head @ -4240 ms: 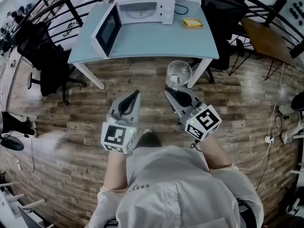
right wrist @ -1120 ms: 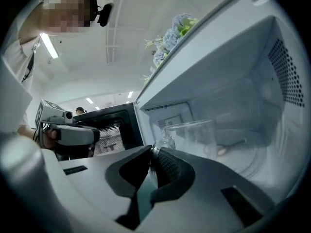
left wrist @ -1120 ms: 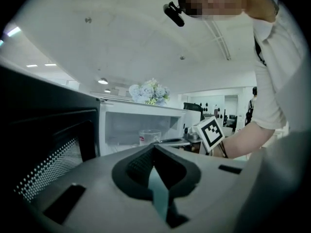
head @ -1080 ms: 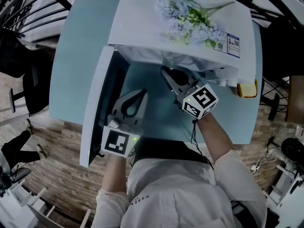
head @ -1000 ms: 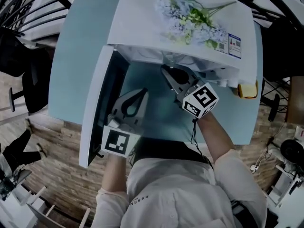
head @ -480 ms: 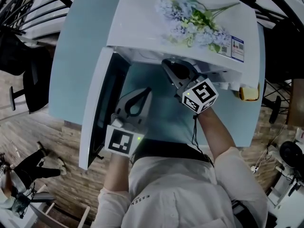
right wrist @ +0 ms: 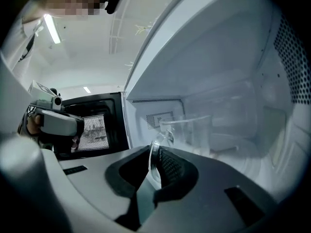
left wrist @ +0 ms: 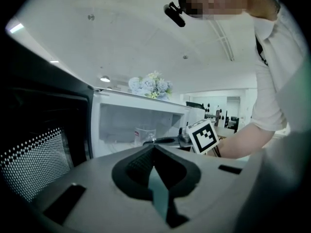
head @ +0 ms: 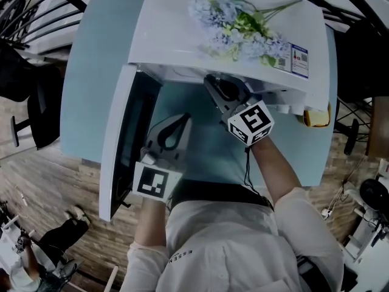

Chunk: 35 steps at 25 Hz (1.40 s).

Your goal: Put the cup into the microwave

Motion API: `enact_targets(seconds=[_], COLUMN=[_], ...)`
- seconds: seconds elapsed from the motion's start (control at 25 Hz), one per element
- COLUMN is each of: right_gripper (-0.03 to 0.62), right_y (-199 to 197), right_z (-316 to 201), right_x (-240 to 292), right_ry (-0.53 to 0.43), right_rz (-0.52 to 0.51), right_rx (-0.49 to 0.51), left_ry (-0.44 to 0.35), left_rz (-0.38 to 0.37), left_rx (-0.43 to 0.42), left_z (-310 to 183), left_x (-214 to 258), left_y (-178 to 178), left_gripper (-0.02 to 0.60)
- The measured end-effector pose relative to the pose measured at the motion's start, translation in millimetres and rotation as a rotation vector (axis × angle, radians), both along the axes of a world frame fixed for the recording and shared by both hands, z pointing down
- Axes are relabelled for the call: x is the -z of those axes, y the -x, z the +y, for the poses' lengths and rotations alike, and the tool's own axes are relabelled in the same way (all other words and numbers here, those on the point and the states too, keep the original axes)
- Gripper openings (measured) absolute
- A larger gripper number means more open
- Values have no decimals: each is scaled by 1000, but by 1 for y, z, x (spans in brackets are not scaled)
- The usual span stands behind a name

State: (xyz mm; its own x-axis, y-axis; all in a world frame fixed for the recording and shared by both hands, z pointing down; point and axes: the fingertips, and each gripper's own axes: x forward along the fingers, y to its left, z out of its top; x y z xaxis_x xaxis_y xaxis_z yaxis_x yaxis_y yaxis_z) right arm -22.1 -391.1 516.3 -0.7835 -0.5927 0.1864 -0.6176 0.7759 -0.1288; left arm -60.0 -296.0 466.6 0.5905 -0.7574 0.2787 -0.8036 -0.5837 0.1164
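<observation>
Cup: the clear glass cup with a handle (right wrist: 190,130) is upright inside the cavity of the white microwave (head: 182,29), in front of its pale back wall. No view shows whether its base touches the cavity floor.
Right gripper: the right gripper (right wrist: 155,154) reaches in through the microwave's opening. Its dark ribbed jaws are clamped on the cup's glass handle, and the cup's body stands just beyond the jaw tips.
Left gripper: the left gripper (left wrist: 154,149) is held outside the oven, low in front of the opening and pointing towards it. Its jaws are pressed together with nothing between them.
Door: the microwave's dark-windowed door (head: 118,145) is swung wide open on the person's left, just beside the left gripper.
Microwave top: a bunch of pale blue artificial flowers with green leaves (head: 240,26) lies across it.
Table: the light blue table (head: 97,72) carries the microwave. A small yellow object (head: 312,118) sits on it near the microwave's right end, well apart from both grippers.
</observation>
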Motion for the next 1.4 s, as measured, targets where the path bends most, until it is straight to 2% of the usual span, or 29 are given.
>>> enact_targets(seconds=[0.2, 0.36, 1.0, 1.24, 1.4], right_gripper=[42, 94, 94, 90, 46], right_y=[-14, -23, -73, -92, -102], right_z=[1, 6, 29, 54, 74], right_x=[1, 3, 15, 53, 81], right_ry=[5, 6, 33, -1, -4], right_rz=[1, 0, 1, -43, -66], right_rx=[-27, -34, -202, -242, -245], left_ry=[13, 5, -39, -62, -96], left_rz=[13, 18, 24, 17, 23], left_rx=[4, -8, -61, -61, -52], left_z=[0, -1, 10, 24, 33], left_x=[-4, -3, 21, 43, 66], left_y=[-4, -11, -37, -37, -33], left_gripper=[0, 0, 0, 0, 0])
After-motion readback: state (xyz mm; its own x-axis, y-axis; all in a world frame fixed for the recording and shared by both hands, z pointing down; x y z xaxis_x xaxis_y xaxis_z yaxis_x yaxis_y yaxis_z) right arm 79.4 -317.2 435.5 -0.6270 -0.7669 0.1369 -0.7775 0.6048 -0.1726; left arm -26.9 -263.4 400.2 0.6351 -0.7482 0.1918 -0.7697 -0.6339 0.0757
